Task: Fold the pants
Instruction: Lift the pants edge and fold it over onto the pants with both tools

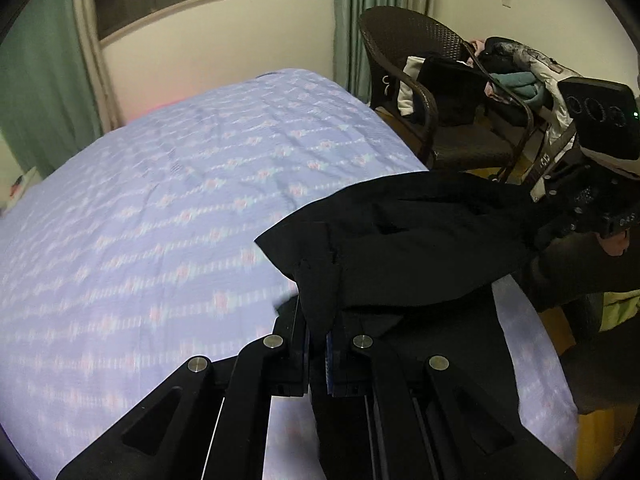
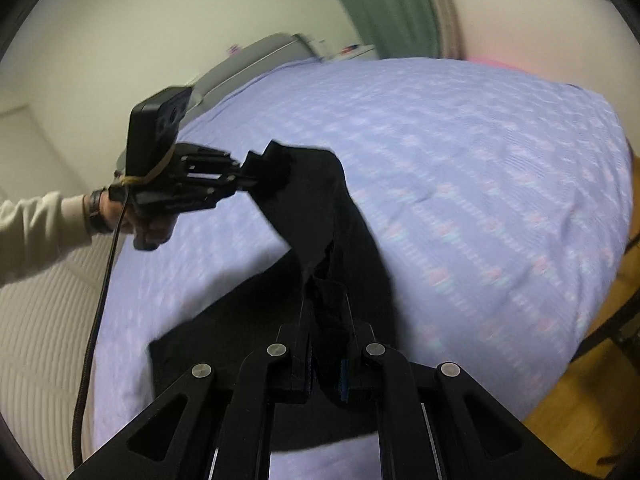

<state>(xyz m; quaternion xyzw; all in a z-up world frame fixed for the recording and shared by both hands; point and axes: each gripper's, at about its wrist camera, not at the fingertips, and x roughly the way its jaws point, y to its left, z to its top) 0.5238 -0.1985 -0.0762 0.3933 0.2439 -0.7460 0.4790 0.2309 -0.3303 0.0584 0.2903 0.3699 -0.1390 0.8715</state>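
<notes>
Left tool (image 1: 318,356): clenched on a bunched edge of black fabric pants (image 1: 400,232), cloth pinched between the pads and rising out of them. Right tool (image 2: 329,360): likewise clamped on a fold of the same pants (image 2: 320,208), dark cloth wedged between the two fingers. Seen from the right wrist camera, left tool (image 2: 256,178) gripping the far corner of the garment, held by a hand (image 2: 132,220) with a cream sleeve (image 2: 36,220) and a dark wrist strap. Seen from the left wrist camera, right tool (image 1: 532,236) at the opposite end, its tips hidden behind the cloth. Pants stretched between both tools, upper part lifted off the bed, lower part draped on the lilac patterned bedspread (image 1: 160,200) near its edge. Beyond the bed: dark wicker chair (image 1: 400,52) heaped with clothing, green curtains (image 1: 40,80), a window ledge, pale walls.
</notes>
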